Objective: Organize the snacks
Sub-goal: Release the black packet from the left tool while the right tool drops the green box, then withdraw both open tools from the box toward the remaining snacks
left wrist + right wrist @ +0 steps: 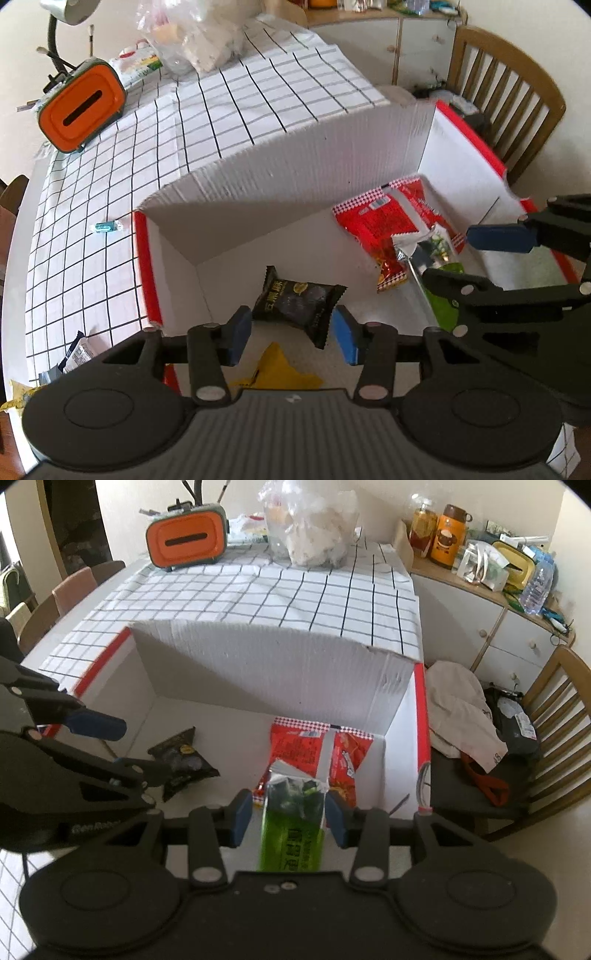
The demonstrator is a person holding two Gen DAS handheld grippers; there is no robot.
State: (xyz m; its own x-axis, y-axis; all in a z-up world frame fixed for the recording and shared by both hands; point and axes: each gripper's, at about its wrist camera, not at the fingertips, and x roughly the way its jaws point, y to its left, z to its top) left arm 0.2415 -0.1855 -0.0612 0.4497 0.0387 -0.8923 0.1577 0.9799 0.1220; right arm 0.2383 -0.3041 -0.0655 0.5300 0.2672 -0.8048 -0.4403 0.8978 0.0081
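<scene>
Both grippers hung over the white box (258, 672). The left gripper (291, 334) stood wide around the black packet (299, 302); the right gripper (290, 814) stood wide around the green packet (291, 834), its near end hidden.

Left tool (291, 334) and right tool (289, 818) both hang with fingers spread apart.

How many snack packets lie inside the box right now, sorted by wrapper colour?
Counting only packets inside the white box:
Black packet: 1
Red packet: 1
Green packet: 1, between the open pads of the right gripper
Yellow packet: 1, partly hidden behind the left gripper
Total: 4
</scene>
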